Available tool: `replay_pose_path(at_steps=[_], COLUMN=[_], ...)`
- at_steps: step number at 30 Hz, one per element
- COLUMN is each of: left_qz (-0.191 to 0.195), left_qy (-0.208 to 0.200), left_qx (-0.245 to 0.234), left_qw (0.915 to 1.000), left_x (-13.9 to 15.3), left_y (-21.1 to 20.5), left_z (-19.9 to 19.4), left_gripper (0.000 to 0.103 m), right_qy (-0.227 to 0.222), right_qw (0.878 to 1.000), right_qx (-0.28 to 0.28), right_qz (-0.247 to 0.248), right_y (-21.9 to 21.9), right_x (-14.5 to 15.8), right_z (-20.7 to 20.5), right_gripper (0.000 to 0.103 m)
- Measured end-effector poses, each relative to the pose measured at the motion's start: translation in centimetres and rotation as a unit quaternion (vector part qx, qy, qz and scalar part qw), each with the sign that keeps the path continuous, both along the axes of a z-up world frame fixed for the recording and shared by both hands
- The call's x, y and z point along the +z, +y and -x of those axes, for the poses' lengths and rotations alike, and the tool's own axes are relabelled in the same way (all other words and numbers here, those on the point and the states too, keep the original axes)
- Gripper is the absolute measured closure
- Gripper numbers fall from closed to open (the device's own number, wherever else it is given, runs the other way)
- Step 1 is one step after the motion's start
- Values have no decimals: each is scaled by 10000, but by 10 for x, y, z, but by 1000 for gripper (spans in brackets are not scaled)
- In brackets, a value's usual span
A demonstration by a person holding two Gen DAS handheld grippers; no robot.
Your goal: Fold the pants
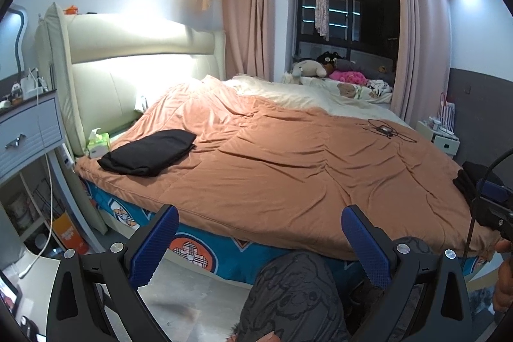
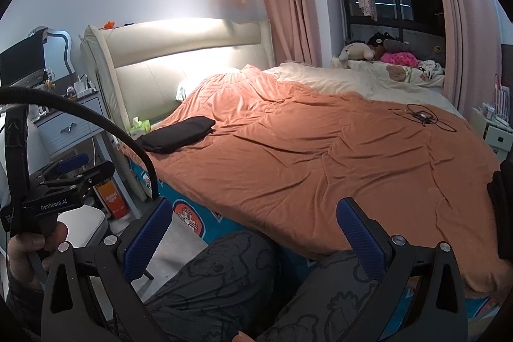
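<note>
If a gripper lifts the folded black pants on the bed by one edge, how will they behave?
The pants look like soft cloth, so they would probably droop and unfold. They lie flat and thin, so probably light. On the wrinkled orange blanket, pushing may drag it along.

A dark pile of cloth (image 1: 471, 178) at the bed's right edge is cut off by the picture's rim in both views and partly hidden behind the right tool (image 1: 493, 210), so it may be more pants. The small black item with cables (image 2: 421, 117) on the orange duvet (image 2: 320, 156) is too small to identify.
</note>
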State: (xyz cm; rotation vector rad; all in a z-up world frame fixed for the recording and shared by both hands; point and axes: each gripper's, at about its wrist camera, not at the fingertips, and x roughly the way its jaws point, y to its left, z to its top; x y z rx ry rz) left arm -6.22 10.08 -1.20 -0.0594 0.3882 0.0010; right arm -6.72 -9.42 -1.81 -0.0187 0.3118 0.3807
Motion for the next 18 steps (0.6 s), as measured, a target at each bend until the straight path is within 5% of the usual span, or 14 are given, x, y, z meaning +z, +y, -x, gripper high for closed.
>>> replay_pose_path(at_steps=[18], left_qz=[-18], left_qy=[-83], left_qx=[48], left_qw=[10000], left_x=[8], left_y=[-3], left_z=[8], left_gripper=[1], right_qy=[-46], right_qw=[9999], right_qx=[-45], right_qz=[-78], right_y=[-7], right_x=[-4], right_z=[7], right_gripper=[0])
